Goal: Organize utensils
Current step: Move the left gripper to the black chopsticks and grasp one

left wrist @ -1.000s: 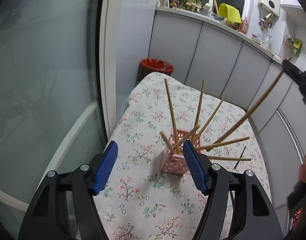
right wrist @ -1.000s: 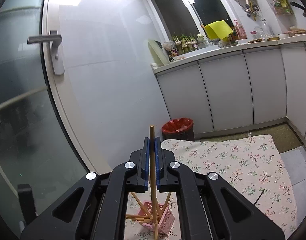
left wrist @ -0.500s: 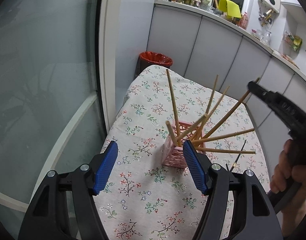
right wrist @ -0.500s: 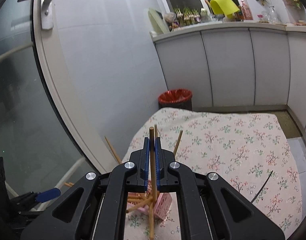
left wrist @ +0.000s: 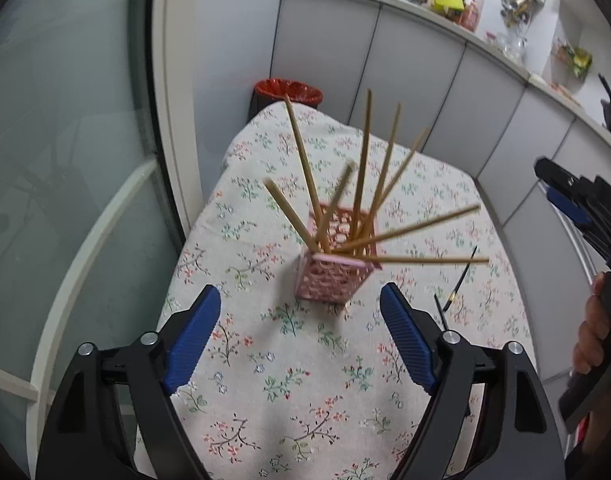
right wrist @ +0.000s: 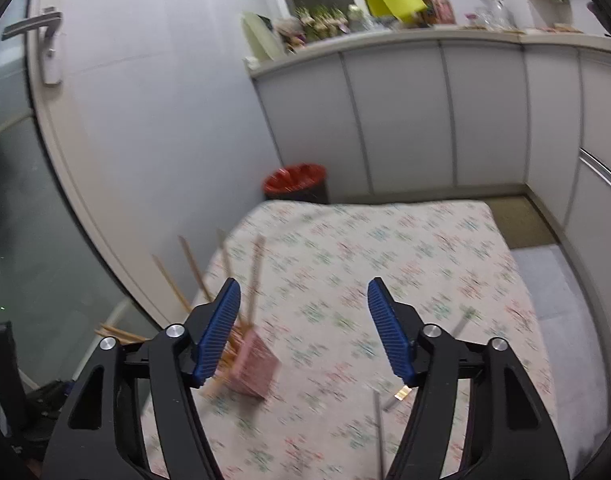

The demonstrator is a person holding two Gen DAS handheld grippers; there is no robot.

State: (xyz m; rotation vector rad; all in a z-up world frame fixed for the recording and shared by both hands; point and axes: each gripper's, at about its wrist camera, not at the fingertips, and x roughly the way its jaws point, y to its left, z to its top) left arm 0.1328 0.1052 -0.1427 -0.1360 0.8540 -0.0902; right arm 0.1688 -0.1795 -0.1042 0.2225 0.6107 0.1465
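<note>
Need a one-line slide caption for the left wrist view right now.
Open left gripper hovers before the pink basket of wooden chopsticks on the floral tablecloth.

In the left wrist view, the wooden chopsticks (left wrist: 361, 184) fan out of the pink basket (left wrist: 333, 276) at frame centre, blocking approach from above and the right. Bare floral tablecloth (left wrist: 289, 380) fills the lower centre. A thin black stick (left wrist: 461, 280) lies centre right.
</note>
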